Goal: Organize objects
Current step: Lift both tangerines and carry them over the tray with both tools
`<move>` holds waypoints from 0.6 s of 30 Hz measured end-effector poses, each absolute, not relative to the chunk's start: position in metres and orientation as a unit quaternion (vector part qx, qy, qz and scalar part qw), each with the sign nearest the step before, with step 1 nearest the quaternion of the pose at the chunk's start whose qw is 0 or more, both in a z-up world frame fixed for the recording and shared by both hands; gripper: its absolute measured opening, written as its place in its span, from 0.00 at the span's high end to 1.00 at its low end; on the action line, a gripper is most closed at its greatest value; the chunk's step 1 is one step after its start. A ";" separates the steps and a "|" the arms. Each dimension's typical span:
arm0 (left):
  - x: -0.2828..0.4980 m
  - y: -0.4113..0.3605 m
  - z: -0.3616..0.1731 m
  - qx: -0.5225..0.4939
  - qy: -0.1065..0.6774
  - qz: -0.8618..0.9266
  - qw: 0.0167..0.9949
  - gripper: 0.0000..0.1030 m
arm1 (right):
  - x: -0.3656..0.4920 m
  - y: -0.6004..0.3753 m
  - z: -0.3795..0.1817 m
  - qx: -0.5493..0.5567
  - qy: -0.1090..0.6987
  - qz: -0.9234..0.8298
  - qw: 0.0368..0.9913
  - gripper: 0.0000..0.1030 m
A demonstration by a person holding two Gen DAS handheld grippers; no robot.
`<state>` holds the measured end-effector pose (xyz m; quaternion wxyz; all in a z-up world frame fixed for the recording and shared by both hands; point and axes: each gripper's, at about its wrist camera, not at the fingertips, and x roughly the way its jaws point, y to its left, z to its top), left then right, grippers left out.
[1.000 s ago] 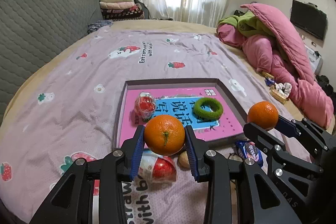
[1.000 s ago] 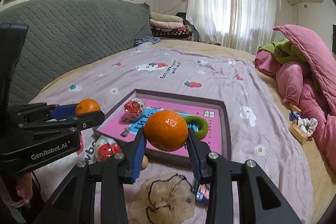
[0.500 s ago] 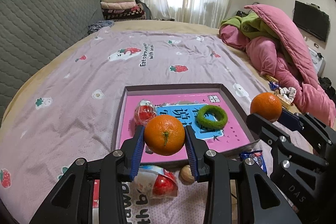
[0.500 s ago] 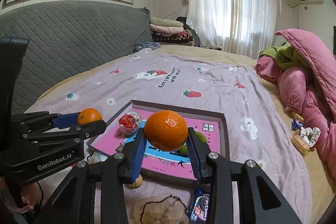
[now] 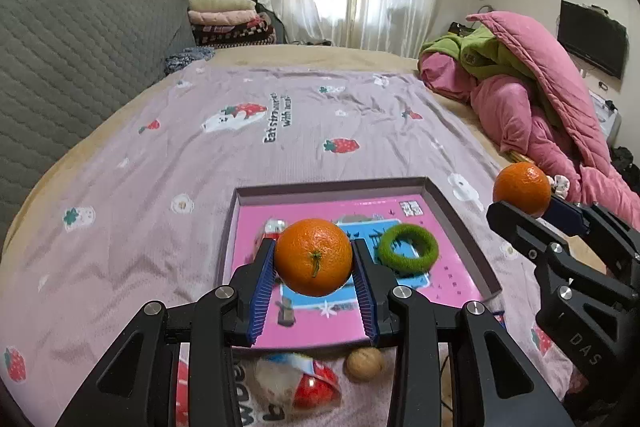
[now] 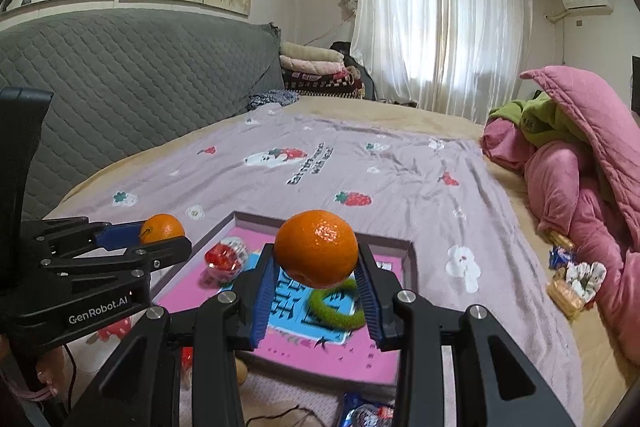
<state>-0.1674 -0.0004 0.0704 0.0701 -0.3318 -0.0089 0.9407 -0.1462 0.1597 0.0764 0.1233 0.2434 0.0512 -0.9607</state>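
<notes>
I see both tools, left tool [image 5: 314, 263] and right tool [image 6: 316, 259], each clamped on a round orange tangerine, above the shallow grey-rimmed pink tray [image 5: 460, 215]; open bedspread beyond.

"GenRobot.AI" on left gripper [image 6: 162, 242]; "DAS" on right gripper [image 5: 520, 203].

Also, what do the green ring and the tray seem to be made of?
The green ring looks like soft fuzzy fabric, perhaps a terry hair tie: its surface is matte and woolly. The tray seems to be cardboard, likely a box lid: thin, straight grey-purple walls with sharp corners and a printed glossy pink bottom.
</notes>
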 end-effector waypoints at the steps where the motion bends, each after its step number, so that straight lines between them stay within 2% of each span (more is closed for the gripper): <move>1: -0.170 0.000 0.072 -0.331 -0.008 0.941 0.071 0.63 | -0.148 0.161 0.078 0.242 0.051 -0.961 0.123 0.62; 12: -0.202 -0.007 0.087 -0.319 0.000 0.946 0.063 0.63 | -0.169 0.166 0.099 0.219 0.062 -0.966 0.120 0.62; 18: -0.212 -0.018 0.078 -0.323 -0.009 0.945 0.057 0.63 | -0.179 0.172 0.090 0.231 0.054 -0.963 0.125 0.62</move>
